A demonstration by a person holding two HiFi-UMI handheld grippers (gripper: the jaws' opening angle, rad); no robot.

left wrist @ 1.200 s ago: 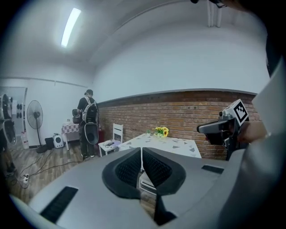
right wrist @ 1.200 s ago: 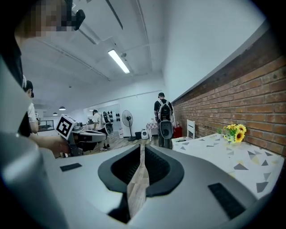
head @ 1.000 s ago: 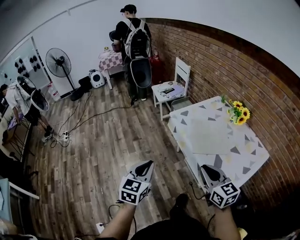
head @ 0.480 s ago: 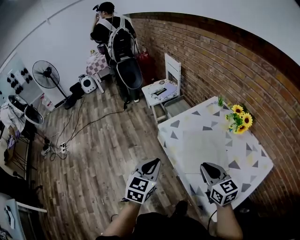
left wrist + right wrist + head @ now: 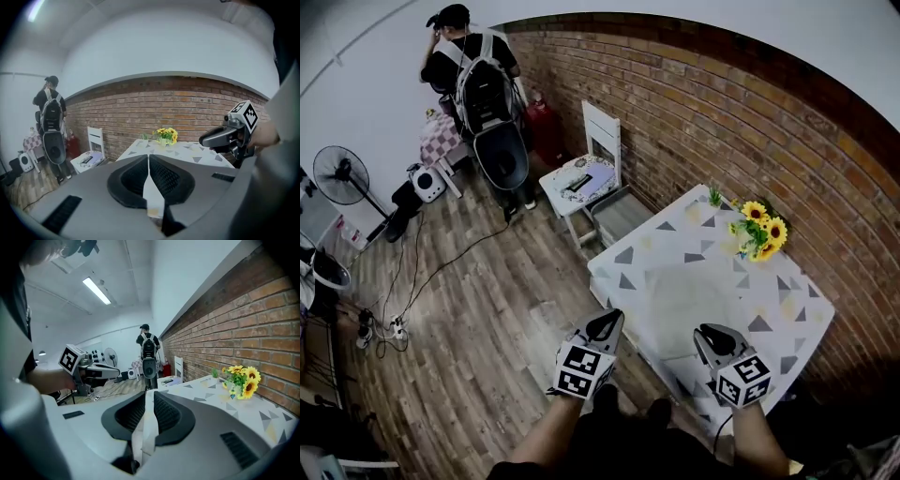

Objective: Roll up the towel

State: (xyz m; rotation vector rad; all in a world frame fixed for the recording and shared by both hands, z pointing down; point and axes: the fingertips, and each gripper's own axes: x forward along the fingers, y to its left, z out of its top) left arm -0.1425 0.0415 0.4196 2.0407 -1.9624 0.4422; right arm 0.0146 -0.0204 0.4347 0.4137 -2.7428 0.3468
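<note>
Nearest to me, my left gripper (image 5: 605,323) hangs short of the table's near edge, its jaws pressed together with nothing between them. My right gripper (image 5: 710,335) sits over the near corner of the table (image 5: 797,323). Its jaws are opening, a slim gap showing between the pads, and nothing is in that gap either.

Beyond both, the towel (image 5: 686,295) lies spread flat in the middle of the patterned tablecloth, pale and hard to tell from it. I see no fold or rolled edge, so I judge the rolling has not begun. I have yet to reach the towel, take an edge and roll it up.

Farther back, sunflowers (image 5: 759,230) stand by the brick wall, clear of the towel. A white chair (image 5: 586,178) is beyond the table, and a person with a backpack (image 5: 478,80) stands farthest off.
</note>
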